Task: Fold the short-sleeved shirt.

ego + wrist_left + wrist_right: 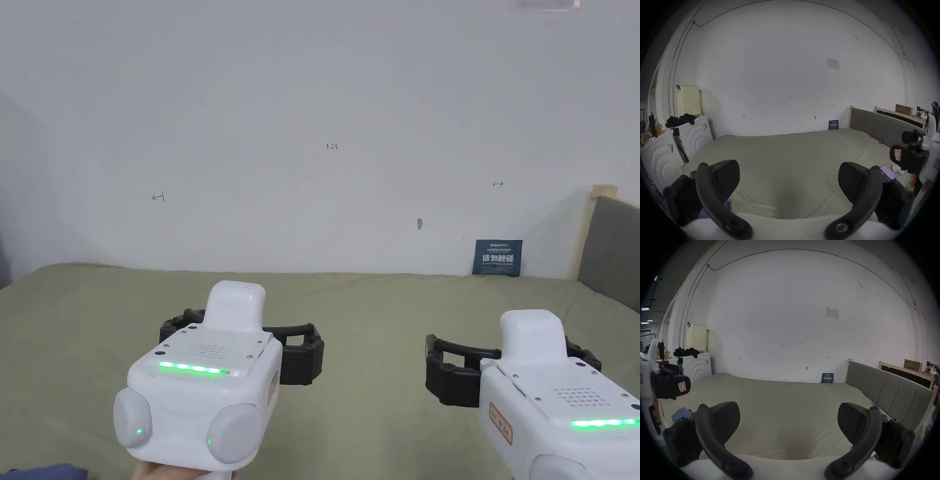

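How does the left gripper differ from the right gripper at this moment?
In the head view the left gripper sits nearer the middle of the bed; the right gripper sits lower, near the picture's right edge. The left body shows whole, the right is cut off. Both are open, holding nothing, above the sheet.
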A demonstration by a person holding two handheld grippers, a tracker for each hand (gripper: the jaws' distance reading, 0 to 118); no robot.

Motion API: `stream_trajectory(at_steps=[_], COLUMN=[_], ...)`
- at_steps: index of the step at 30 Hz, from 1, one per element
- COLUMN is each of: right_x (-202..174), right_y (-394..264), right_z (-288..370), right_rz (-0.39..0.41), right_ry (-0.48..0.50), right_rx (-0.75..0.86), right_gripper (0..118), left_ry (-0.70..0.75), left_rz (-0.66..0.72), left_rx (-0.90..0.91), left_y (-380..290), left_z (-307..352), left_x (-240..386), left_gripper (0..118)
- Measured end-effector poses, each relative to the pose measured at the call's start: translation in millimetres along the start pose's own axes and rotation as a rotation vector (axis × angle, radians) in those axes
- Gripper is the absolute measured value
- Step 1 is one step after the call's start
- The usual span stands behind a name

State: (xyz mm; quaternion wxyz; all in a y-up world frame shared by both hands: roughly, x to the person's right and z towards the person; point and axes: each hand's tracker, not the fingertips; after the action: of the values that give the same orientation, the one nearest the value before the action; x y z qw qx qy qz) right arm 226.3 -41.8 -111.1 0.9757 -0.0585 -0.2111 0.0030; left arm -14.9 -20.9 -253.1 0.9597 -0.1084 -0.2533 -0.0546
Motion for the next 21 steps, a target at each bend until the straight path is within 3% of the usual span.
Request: stream_trajectory(at_steps=[18,21], right_x=[1.1,0.2], right_y=[-0.6,-1.3], right_z=[1.7,1.1], right_rz=[0.003,-0.003], right_ry=[0.01,0.011], right_rx=[0.004,-0.002], right_gripper=[118,118], left_ry=[0.122,0.137], left_rz=[-0.009,-0.067], left_rx=[-0.052,-0.055], left_y=[3.4,2.3], left_z=[-1.0,-4.6], left_x=[1.4,1.8], left_gripper=[118,118])
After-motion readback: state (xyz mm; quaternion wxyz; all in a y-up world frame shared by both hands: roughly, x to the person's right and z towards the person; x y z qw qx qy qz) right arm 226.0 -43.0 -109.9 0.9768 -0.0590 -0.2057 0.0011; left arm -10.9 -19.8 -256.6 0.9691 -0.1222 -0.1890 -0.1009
